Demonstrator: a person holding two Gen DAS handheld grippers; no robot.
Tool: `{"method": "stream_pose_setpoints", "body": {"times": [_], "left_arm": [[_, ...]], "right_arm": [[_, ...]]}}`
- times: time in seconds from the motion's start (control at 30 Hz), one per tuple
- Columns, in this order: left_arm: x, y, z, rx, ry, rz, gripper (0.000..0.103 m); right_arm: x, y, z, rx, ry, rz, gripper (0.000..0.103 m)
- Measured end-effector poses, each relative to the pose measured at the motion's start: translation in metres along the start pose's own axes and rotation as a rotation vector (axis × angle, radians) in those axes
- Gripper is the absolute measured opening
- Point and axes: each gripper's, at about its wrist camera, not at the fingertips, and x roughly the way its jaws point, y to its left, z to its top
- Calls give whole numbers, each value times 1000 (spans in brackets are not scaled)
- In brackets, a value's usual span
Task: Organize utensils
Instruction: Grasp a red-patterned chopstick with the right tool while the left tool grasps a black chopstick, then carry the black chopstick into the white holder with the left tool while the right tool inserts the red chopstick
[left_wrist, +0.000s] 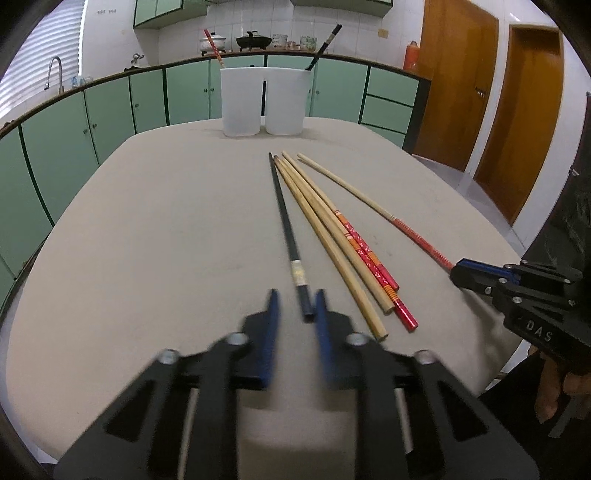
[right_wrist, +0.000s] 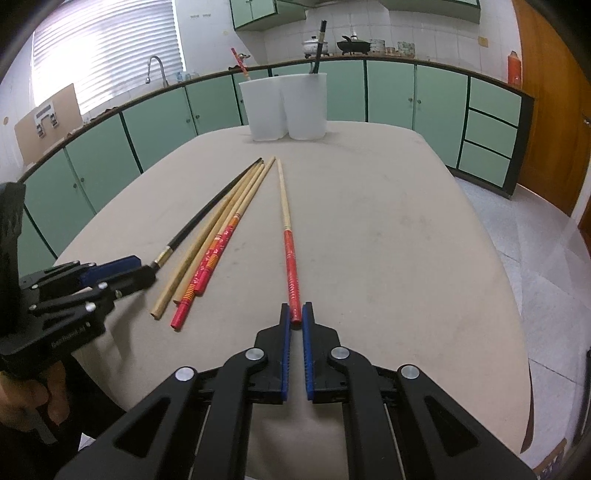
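Your left tool (left_wrist: 295, 301) had its blue pads either side of the butt end of the black chopstick (left_wrist: 286, 225); blur hid whether they pressed it, so grip unclear. Your right tool (right_wrist: 296, 314) was clamped on the red end of the red-handled chopstick (right_wrist: 290, 254), which lay apart from the rest on the desk (right_wrist: 388, 229).

Between the two tools lay a loose bundle: two plain bamboo chopsticks (left_wrist: 325, 240) and two red-and-orange patterned chopsticks (left_wrist: 369, 262), touching each other, just beside the black one. All tips pointed toward the far edge.

At the far end stood two white plastic cups (left_wrist: 264, 101), side by side and touching. The left cup held one red chopstick (left_wrist: 212, 46), the right cup one black chopstick (left_wrist: 325, 46). Green cabinets (left_wrist: 110, 107) ran behind.
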Motion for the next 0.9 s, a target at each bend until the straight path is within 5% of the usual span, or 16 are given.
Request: {"method": "stream_pose_setpoints", "body": {"times": [0.3,0.47,0.9], "left_arm": [[-12,20,-8,-56,-26,87,6],[-16,17,-13,-44,-16,67,6],[-12,17,-14,-47,-30,53,22]], "right_arm": [[-2,8,-3,-1,-9,-49,6],[-4,22,-6,24,-22,-92,6],[1,35,-8,-23,-43,-89,10]]}}
